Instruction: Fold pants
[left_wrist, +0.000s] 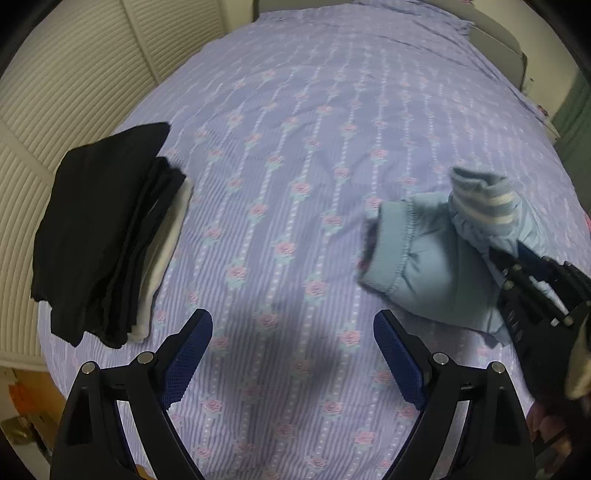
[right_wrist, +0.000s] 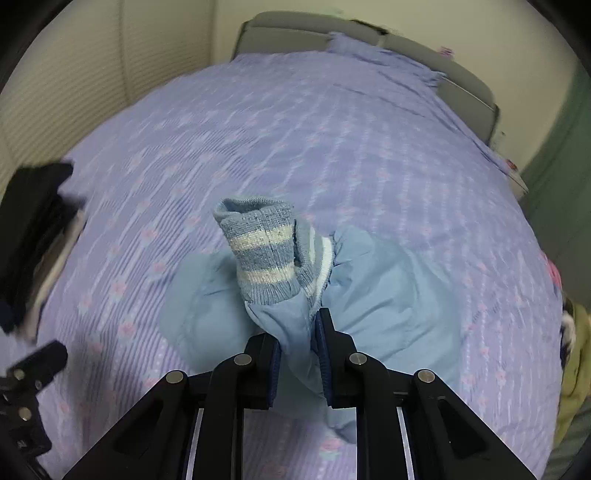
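Note:
Light blue pants (right_wrist: 388, 295) with striped knit cuffs (right_wrist: 264, 251) hang bunched from my right gripper (right_wrist: 298, 332), which is shut on the fabric just below the cuffs and holds it above the bed. In the left wrist view the pants (left_wrist: 428, 258) are at the right, with the right gripper (left_wrist: 532, 280) behind them. My left gripper (left_wrist: 293, 343) is open and empty, low over the purple floral bedsheet (left_wrist: 295, 147), left of the pants.
A stack of folded black and white clothes (left_wrist: 107, 232) lies at the bed's left edge; it also shows in the right wrist view (right_wrist: 33, 236). A louvred closet door (left_wrist: 66, 85) stands left. The grey headboard (right_wrist: 332, 33) is at the far end.

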